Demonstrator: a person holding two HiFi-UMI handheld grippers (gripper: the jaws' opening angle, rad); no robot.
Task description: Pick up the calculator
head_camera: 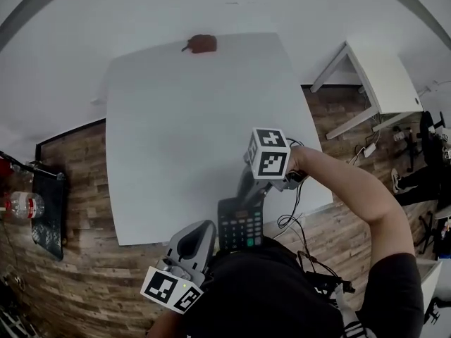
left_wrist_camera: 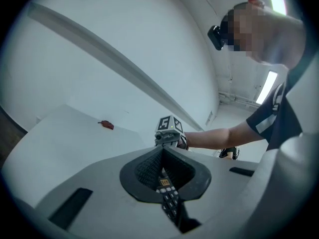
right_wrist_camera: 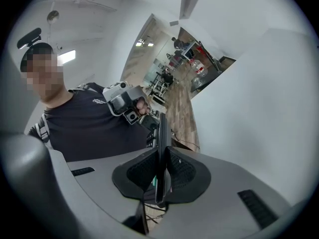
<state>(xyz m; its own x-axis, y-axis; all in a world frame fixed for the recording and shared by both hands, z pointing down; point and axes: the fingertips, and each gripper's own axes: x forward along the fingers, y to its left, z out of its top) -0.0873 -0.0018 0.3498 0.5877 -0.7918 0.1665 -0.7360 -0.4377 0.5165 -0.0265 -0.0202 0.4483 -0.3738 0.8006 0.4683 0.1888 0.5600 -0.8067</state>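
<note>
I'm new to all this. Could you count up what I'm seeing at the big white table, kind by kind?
Calculator: 1
Grippers: 2, left gripper and right gripper
Small reddish-brown object at the table's far edge: 1
Big white table: 1
Total: 5

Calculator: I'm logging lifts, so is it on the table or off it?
Off it. The right gripper clamps the calculator edge-on in mid-air, with wooden floor showing beyond it.
</note>
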